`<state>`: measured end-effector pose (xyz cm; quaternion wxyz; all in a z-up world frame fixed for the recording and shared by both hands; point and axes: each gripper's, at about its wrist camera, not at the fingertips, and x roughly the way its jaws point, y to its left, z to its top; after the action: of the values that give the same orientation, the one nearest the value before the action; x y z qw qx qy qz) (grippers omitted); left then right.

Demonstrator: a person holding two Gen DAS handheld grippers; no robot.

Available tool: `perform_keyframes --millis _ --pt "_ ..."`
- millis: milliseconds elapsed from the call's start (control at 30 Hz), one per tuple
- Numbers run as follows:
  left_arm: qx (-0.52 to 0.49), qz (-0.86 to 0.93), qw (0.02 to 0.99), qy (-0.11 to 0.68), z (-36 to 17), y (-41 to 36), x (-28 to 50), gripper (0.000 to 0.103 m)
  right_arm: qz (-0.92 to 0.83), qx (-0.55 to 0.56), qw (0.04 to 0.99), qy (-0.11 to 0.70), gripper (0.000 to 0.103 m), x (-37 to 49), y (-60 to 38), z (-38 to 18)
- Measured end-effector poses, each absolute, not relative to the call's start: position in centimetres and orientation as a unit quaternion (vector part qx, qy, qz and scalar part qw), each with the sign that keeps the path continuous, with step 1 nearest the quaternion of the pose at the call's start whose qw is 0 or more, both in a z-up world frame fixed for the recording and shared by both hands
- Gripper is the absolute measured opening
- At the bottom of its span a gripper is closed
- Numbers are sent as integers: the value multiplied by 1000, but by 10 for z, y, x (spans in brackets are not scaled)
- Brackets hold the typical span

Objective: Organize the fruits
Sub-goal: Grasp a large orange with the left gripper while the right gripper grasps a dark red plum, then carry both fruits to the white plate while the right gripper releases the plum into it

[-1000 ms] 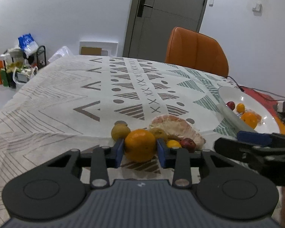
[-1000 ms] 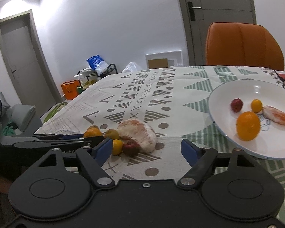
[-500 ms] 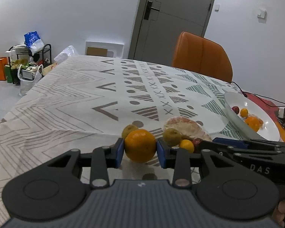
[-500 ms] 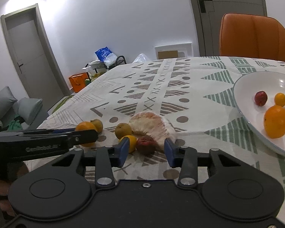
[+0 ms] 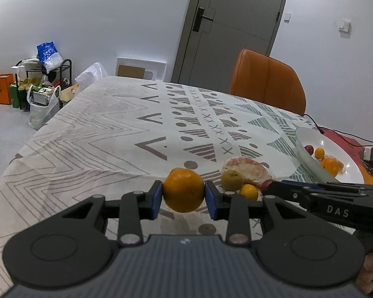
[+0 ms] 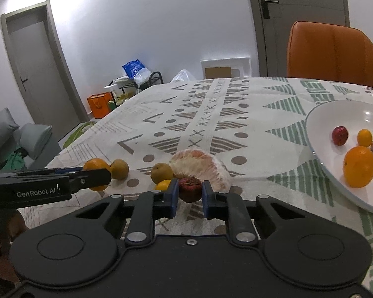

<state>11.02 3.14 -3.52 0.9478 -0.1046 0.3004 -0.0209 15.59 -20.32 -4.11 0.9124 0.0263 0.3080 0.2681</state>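
My left gripper (image 5: 184, 195) is shut on an orange (image 5: 183, 190), held just above the patterned tablecloth. My right gripper (image 6: 190, 193) is shut on a small dark red fruit (image 6: 190, 188) that rests on the cloth in front of a peeled pomelo (image 6: 201, 167). Beside these lie two brownish-yellow round fruits (image 6: 161, 172) (image 6: 119, 169) and a small yellow-orange one (image 6: 163, 185). The white plate (image 6: 318, 126) at the right holds an orange (image 6: 359, 170), a red fruit (image 6: 340, 135), a small orange fruit (image 6: 364, 137) and a peeled segment. In the left wrist view the right gripper's side (image 5: 335, 203) crosses the lower right.
An orange chair (image 6: 333, 52) stands behind the table's far edge. The plate's rim (image 5: 308, 156) rises just right of the fruit cluster. Cables and a red mat (image 5: 343, 139) lie past the plate. Bags and a rack (image 5: 42, 84) stand on the floor to the left.
My right gripper's jaws came together from wide apart onto the dark red fruit. My left gripper lifted the orange slightly off the cloth and drew it back from the cluster.
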Motion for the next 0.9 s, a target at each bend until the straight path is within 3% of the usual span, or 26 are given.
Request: perform_keyframes --millis 900 --pt "-75 -88 953 279 -7 -38 112 35 181 67 948 252 18 130 -294 -5"
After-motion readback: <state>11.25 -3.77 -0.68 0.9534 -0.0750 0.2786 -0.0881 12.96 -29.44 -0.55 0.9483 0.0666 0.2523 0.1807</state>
